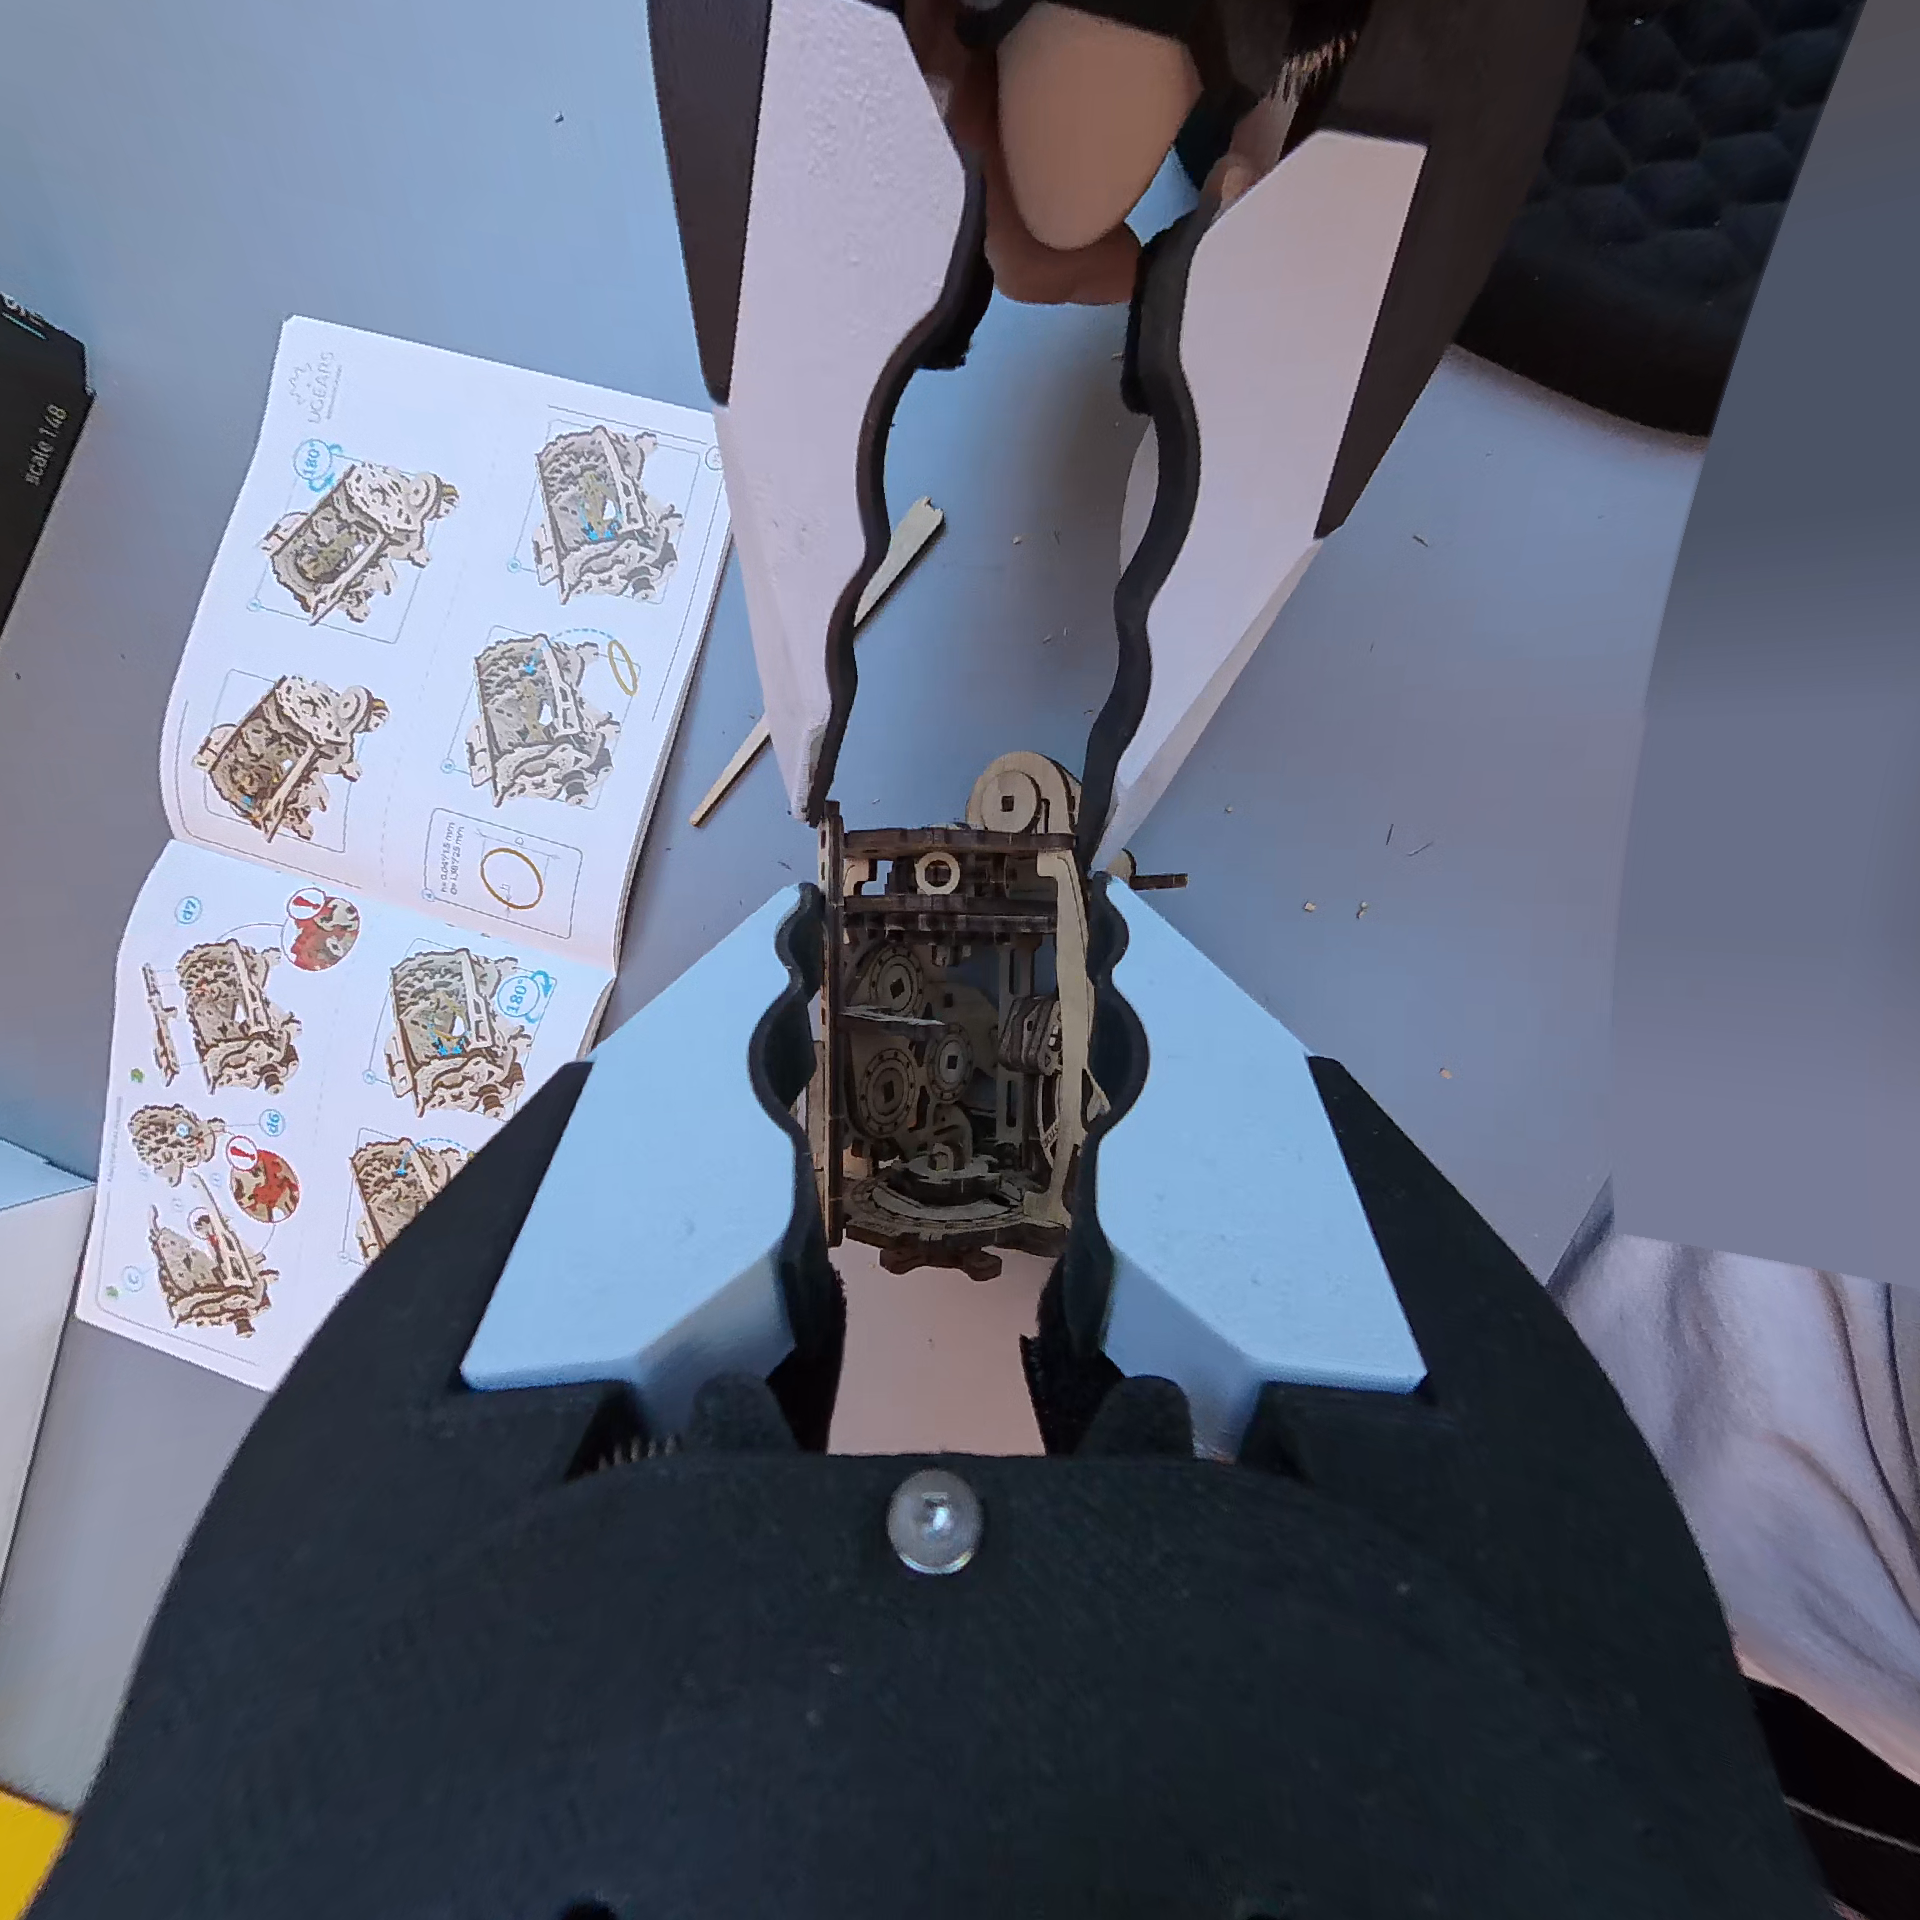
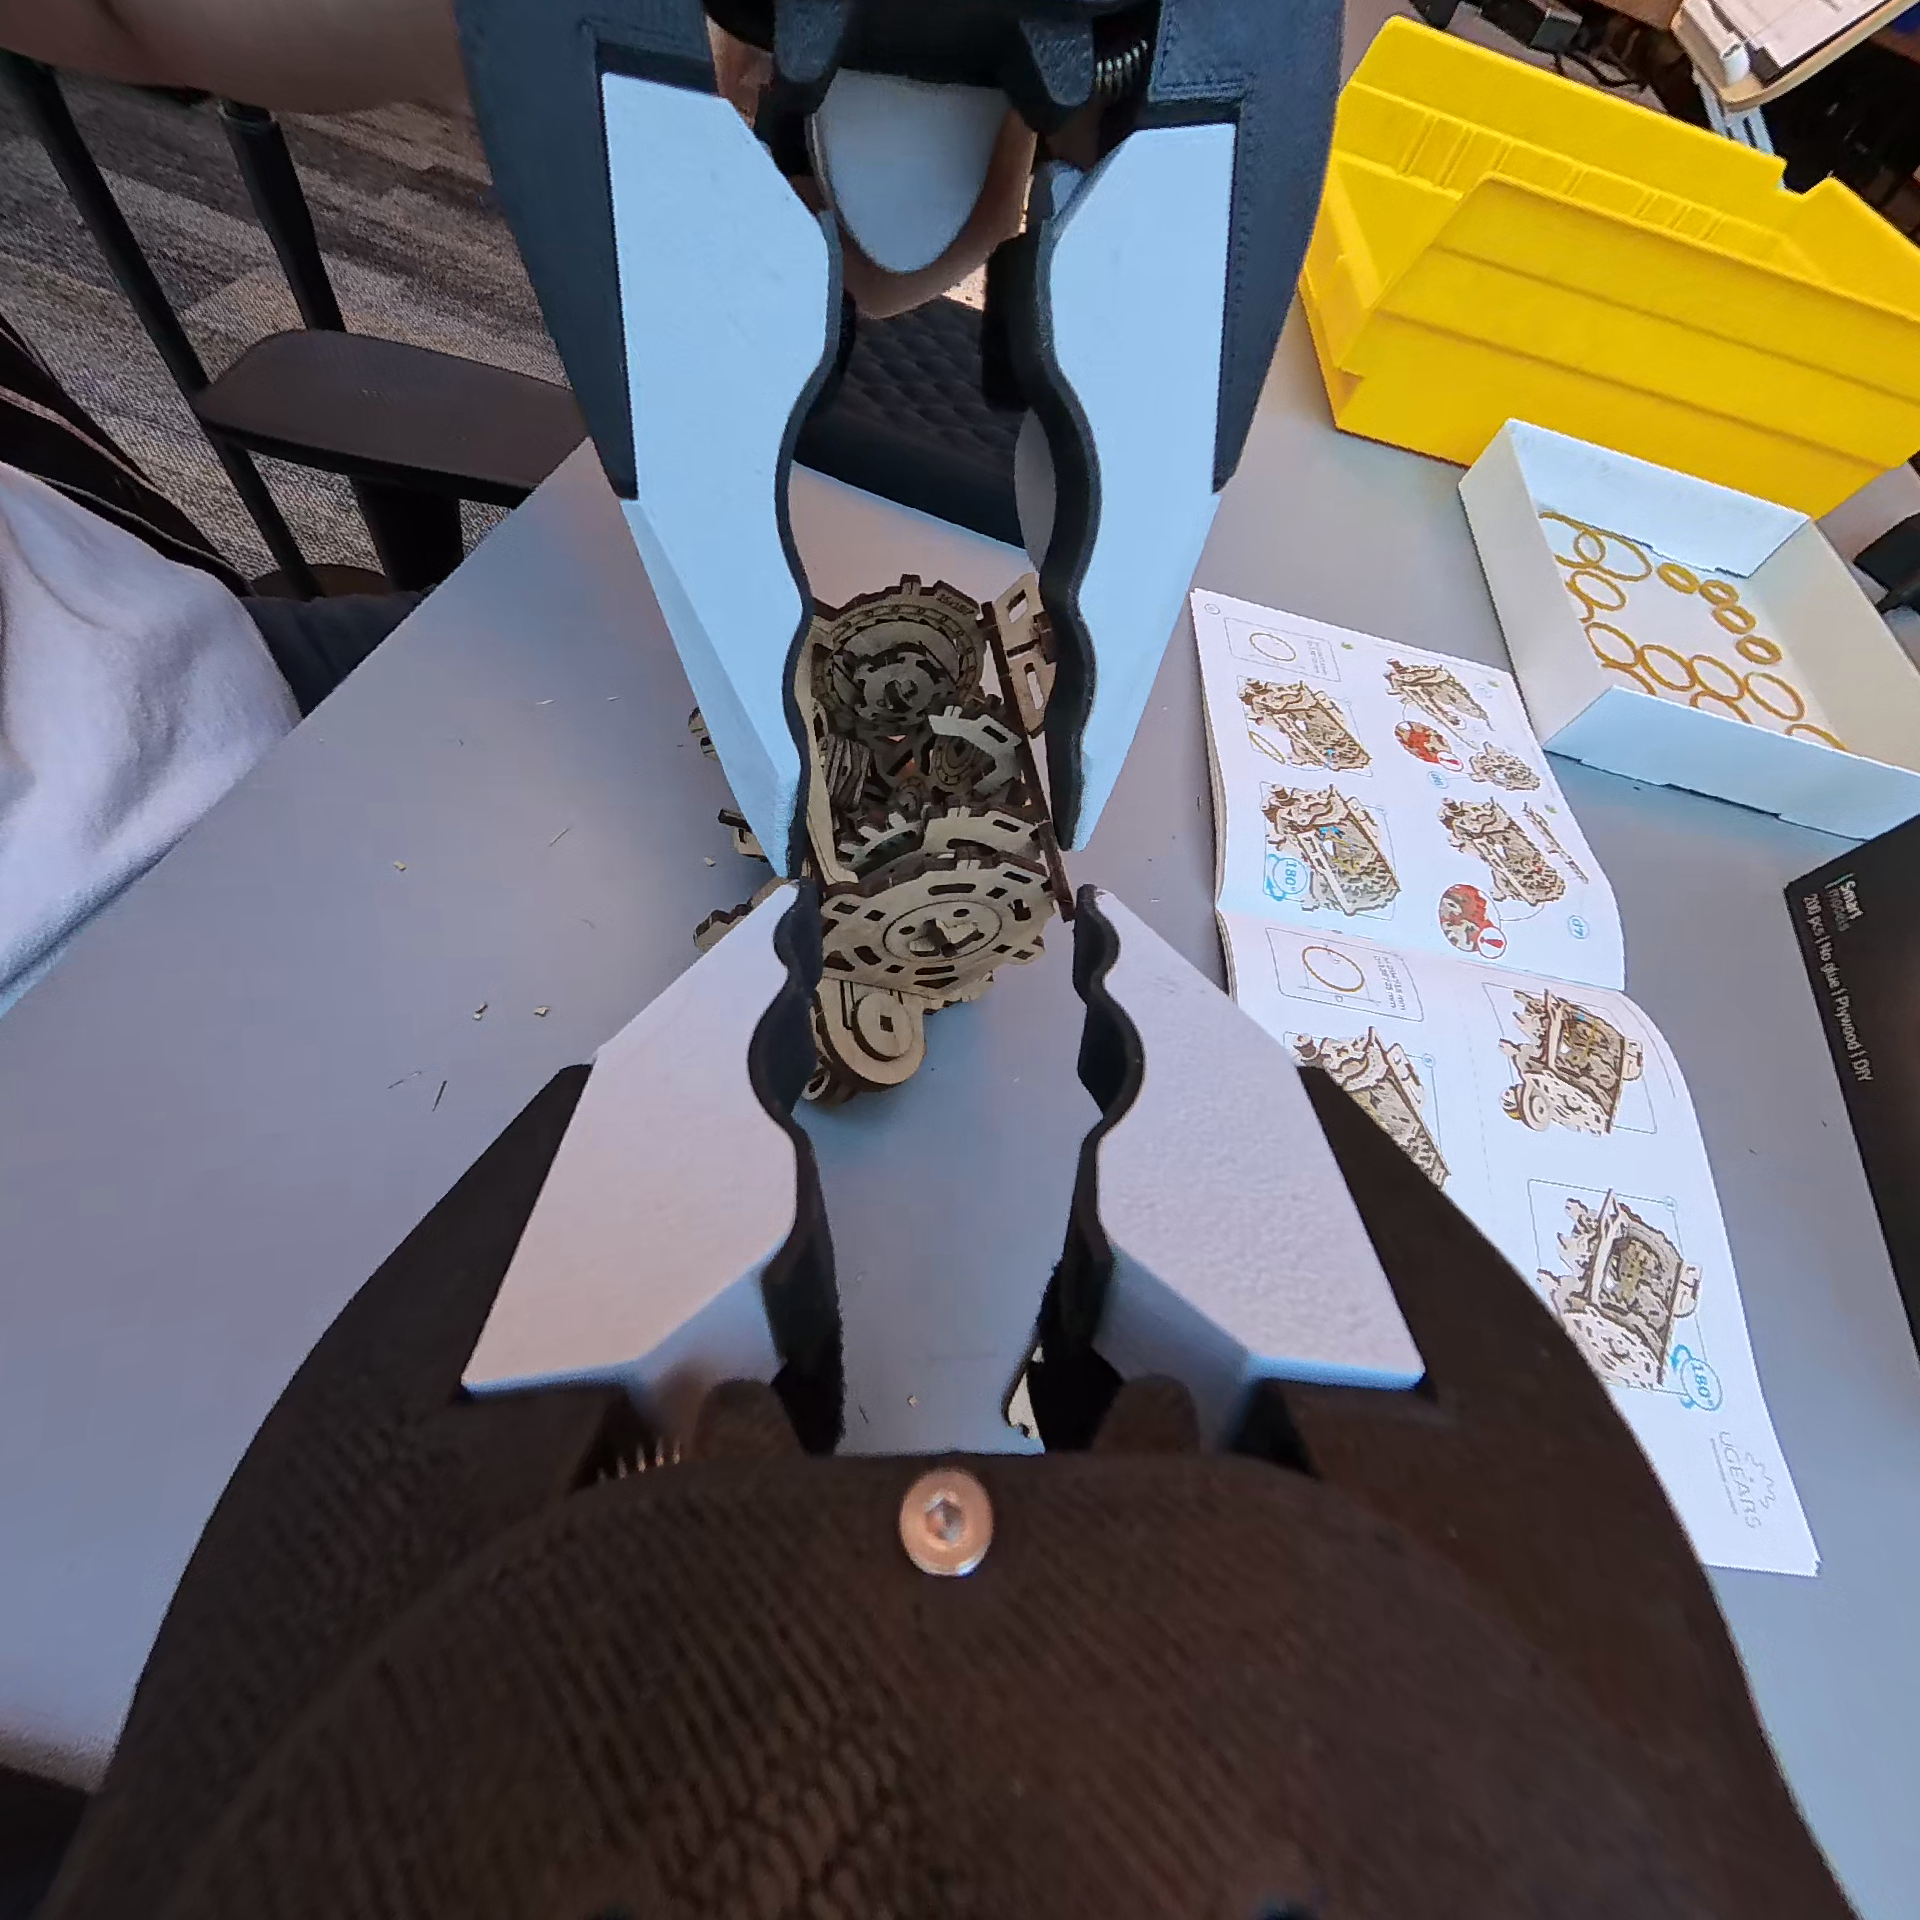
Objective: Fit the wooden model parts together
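Observation:
The wooden model (image 1: pixel 935 1060), a laser-cut box of gears and plates, is held above the grey table (image 1: pixel 1351 935) between both grippers. My left gripper (image 1: pixel 951 894) is shut on it, with its pads pressed on the two side plates. My right gripper (image 1: pixel 956 821) comes in from the far side, its fingertips clamped on the model's other end. In the right wrist view the model (image 2: pixel 914 748) shows a large gear face toward me. There my right gripper (image 2: pixel 940 904) grips that near end and the left gripper (image 2: pixel 930 847) holds it from above.
An open instruction booklet (image 1: pixel 395 779) lies on the table and also shows in the right wrist view (image 2: pixel 1455 935). A thin wooden stick (image 1: pixel 894 561) lies near it. A white box (image 2: pixel 1714 774) of rubber bands, yellow bins (image 2: pixel 1610 260) and a black box (image 2: pixel 1860 1039) stand nearby. A chair (image 2: pixel 364 405) stands past the table's edge. Only a small space, under 4 cm, lies between the two pairs of fingers.

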Tool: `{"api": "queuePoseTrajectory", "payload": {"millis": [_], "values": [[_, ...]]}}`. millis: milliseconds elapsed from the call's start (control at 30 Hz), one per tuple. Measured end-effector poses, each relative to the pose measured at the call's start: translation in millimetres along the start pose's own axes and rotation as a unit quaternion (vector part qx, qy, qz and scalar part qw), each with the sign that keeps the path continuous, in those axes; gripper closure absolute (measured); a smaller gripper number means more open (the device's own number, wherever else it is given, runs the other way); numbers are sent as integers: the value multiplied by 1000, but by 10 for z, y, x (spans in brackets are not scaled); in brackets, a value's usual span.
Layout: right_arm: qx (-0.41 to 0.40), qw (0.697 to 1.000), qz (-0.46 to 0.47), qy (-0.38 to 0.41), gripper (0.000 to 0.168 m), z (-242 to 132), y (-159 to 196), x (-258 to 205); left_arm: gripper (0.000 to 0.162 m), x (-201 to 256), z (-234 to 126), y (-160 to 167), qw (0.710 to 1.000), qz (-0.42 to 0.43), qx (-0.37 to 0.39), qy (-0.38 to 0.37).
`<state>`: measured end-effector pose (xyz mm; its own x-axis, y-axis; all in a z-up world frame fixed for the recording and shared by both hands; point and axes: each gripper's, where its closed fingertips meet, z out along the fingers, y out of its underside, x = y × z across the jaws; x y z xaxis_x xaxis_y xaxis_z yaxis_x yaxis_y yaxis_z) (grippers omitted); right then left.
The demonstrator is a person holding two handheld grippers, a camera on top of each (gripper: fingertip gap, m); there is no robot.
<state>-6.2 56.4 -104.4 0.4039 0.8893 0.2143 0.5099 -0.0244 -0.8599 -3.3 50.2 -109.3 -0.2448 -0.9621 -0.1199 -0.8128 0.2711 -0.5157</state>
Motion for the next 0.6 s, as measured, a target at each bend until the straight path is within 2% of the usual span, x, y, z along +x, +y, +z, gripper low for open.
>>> {"api": "queuePoseTrajectory", "payload": {"millis": [333,600], "values": [[-16,998,-58,24,121,13,-5,-38,113,18,3,-12,1000,22,-8,-18],[-18,998,-47,28,122,6,13,-6,121,5,-19,-46,996,56,7,-75]]}}
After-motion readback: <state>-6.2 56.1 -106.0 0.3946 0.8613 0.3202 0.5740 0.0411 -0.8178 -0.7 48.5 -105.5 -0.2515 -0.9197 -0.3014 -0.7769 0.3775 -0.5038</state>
